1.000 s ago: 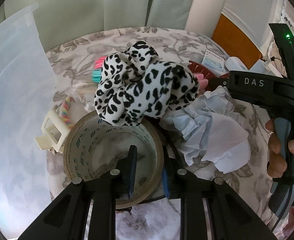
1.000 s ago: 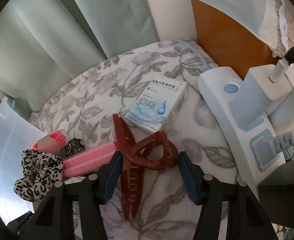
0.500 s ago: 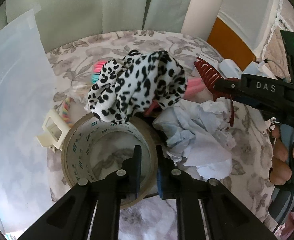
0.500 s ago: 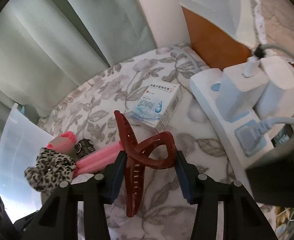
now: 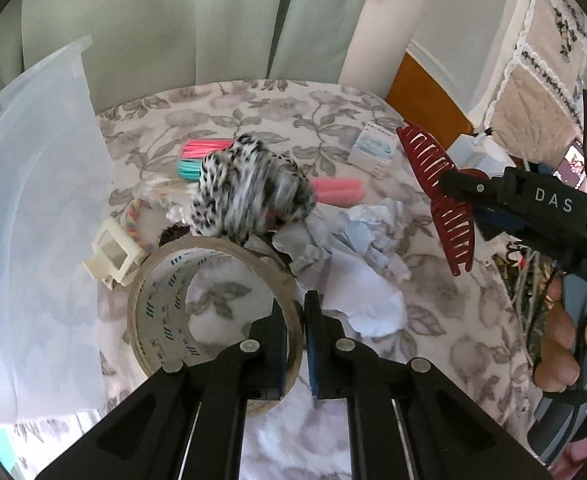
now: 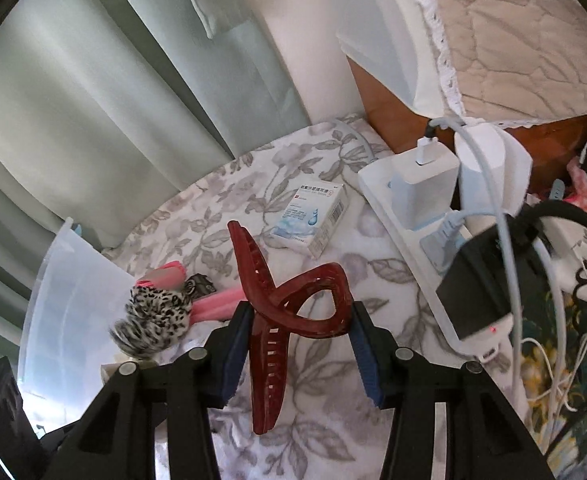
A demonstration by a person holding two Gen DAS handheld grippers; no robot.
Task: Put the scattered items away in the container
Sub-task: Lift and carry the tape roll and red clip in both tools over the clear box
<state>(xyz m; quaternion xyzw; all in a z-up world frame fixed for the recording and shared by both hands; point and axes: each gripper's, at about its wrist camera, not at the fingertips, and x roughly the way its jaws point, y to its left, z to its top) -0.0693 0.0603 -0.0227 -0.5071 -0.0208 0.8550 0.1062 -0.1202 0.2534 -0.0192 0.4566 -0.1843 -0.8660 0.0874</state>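
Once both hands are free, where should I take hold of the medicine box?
Grip the medicine box across its two long side edges, coming straight down from above. It lies flat, label up, on the floral cloth, so the broad faces offer nothing to pinch. The power strip sits close on its right, so keep the fingers off that end; the near and far sides look clearer.

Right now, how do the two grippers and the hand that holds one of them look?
The left gripper has black angular arms, silver rivets and blue pads. The right gripper is black too, marked "DAS" in pale letters, with a grey-blue handle and a green light. The bare hand on that handle wears a ring.
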